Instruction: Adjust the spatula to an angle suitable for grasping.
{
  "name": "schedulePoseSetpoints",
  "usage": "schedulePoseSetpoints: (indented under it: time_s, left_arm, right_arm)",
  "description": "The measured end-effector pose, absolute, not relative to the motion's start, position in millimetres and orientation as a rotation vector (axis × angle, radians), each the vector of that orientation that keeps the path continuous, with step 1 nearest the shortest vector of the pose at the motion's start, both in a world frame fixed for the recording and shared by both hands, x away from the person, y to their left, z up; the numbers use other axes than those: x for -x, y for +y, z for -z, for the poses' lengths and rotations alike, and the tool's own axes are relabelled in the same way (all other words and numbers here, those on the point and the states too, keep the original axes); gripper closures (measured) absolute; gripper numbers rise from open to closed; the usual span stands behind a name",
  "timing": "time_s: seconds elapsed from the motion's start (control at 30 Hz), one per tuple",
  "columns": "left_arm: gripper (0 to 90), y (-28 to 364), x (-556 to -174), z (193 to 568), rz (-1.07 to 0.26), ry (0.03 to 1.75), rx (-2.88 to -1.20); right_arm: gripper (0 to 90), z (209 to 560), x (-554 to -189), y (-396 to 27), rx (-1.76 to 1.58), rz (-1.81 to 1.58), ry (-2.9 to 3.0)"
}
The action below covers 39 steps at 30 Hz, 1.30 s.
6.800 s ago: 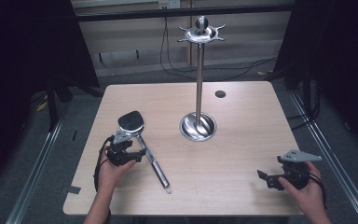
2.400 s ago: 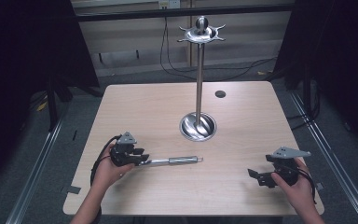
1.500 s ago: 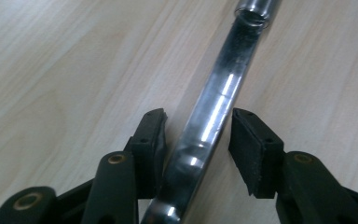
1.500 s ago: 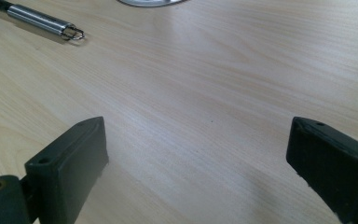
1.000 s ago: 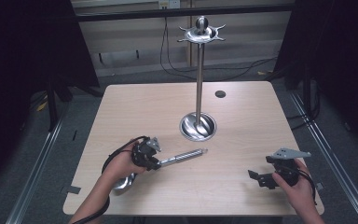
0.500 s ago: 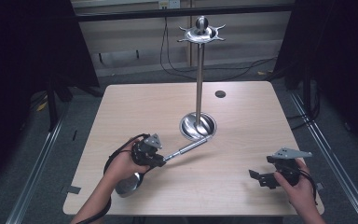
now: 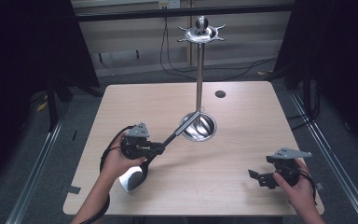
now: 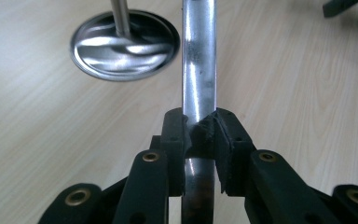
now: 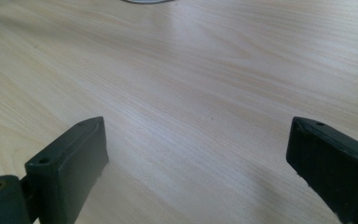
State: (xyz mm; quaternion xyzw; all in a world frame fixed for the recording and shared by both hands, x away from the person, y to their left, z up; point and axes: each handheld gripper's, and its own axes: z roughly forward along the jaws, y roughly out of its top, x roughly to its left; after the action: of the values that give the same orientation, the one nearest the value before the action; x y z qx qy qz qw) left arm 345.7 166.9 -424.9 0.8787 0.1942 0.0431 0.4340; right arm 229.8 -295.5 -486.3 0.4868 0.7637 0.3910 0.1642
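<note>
Status: I have the ladle (image 7: 168,140) clamped in the left hand-held gripper (image 7: 157,148). In the left gripper view the two black jaws press on the polished handle from both sides, and the handle runs straight up between them. The grasp is done. I judge the remaining work to be raising the ladle and hanging it on a hook of the rack (image 7: 199,70), which stands at the far middle of the surface (image 7: 242,154); no hook is engaged yet.

Position of the ladle: in the high view its bowl lies low beside my left hand (image 7: 116,161), near the front edge. The handle slants up and away, its tip close to the round base of the rack.

Pose: the left forearm enters from the bottom edge, with the gripper pointing toward the rack. The right hand-held gripper (image 7: 261,178) rests at the front right corner, jaws apart and holding nothing.
</note>
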Motion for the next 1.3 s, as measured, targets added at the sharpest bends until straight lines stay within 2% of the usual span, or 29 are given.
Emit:
schedulePoseSetpoints:
  time_s: [0.7,1.3]
  left_arm:
    - [75.4,183,-347,398,-0.193,0.548,-1.914]
    - [75.4,186,-348,385,-0.231,0.568,-1.809]
  right_arm:
    - [5.2,486,-230,-294,-1.391,-1.109,2.172]
    - [5.2,486,-230,-293,-1.388,-1.121,2.171]
